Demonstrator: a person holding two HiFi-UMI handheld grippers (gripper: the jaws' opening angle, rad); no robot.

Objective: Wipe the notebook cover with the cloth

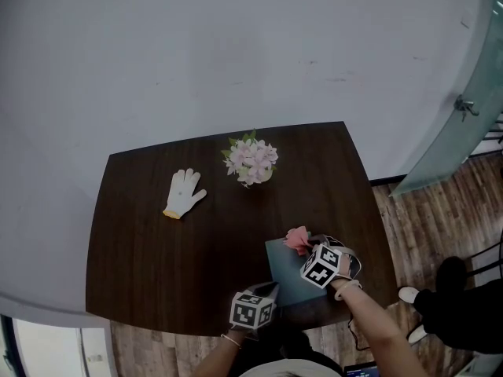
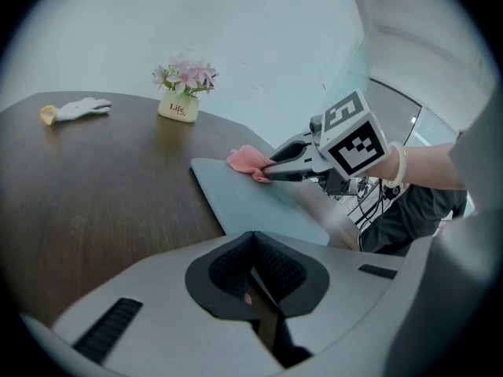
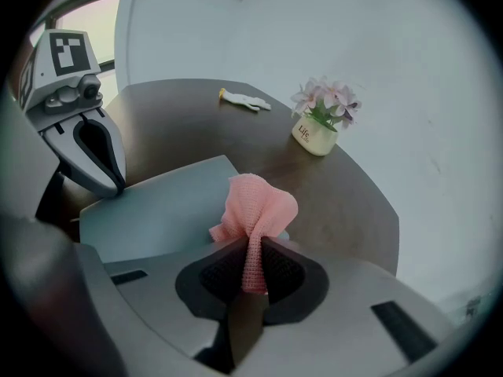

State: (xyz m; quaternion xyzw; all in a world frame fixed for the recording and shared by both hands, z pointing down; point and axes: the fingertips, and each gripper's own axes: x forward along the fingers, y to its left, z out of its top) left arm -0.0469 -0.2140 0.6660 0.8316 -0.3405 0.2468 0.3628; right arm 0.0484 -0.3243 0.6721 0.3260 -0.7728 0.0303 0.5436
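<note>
Task's thing: the notebook (image 1: 286, 277) lies flat, cover up, on the dark table (image 1: 173, 265) near its front right edge.
Cloth: a pink cloth (image 3: 255, 206) bunches over the cover's far corner.
Right gripper (image 3: 251, 261): clenched on the cloth, a tail of it pinched between the jaws.
Left gripper (image 2: 253, 246): jaws together with nothing between them, its tip at the notebook's near edge.
Step in hand: judged to be a wiping stroke starting from the far corner.
Doing it well: lower the bunch flat on the cover, draw it in overlapping passes across the whole face, and keep the grip firm. The left gripper could steady the near edge so the notebook does not slide.
Hard to make out: whether the cloth actually touches the cover, and whether the left tip presses on it.
Hidden: in the head view, both grippers cover the notebook's near part.
Bystanders: a white glove (image 1: 183, 192) and a flower pot (image 1: 251, 162) sit well apart from the work.
</note>
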